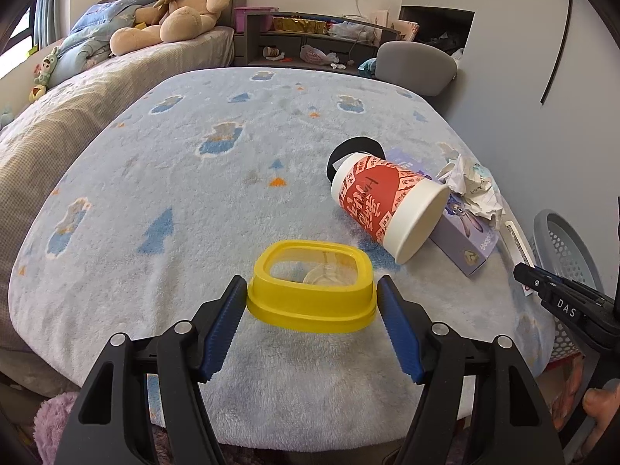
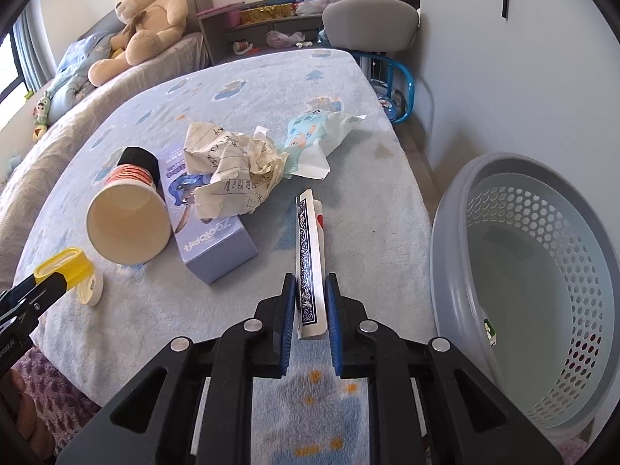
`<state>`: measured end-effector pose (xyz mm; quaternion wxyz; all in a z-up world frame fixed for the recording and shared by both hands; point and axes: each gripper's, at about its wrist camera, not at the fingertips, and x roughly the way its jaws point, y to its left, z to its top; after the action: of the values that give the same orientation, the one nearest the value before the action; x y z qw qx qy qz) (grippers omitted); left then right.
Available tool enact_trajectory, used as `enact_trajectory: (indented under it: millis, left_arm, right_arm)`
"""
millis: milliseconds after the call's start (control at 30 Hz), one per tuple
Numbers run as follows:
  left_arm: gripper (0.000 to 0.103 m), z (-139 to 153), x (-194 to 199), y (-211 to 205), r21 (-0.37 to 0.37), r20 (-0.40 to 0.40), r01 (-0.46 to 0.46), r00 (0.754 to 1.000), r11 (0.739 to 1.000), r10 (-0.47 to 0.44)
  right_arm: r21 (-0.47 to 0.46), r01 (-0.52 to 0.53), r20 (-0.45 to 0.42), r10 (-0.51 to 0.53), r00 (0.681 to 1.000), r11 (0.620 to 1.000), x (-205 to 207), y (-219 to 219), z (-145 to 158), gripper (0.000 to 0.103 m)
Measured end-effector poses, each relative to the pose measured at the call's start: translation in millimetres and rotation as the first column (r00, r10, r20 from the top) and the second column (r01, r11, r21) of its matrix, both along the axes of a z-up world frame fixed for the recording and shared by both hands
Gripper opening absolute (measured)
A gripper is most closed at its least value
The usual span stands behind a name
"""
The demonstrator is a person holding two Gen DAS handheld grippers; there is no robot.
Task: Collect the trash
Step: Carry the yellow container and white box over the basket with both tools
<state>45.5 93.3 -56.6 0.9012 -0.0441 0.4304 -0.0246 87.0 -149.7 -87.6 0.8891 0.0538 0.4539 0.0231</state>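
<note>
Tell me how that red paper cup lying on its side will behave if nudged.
The paper cup lies sideways, empty, so it probably rolls in an arc. It looks light; the fleece blanket may slow it. Its thin wall likely dents under a hard squeeze.
</note>
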Motion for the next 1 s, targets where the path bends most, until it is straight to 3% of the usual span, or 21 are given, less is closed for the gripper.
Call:
enact_trajectory:
  millis: [600,1000]
  left_arm:
    - [0.067,38,-42,-28,0.016,0.058,0.051,0.997,0.999,-0.052]
    - [0.067,57,-54,-101,0.029,0.078,0.181,0.98,0.983,-0.182]
  right_arm:
    - [0.049,-0.022,0.073,0.019,0.997,0.999,-64,-6,34,0.016]
    - [0.099,0.047,0.106,-0.057,0.993,0.994,-97,-62,47,0.016]
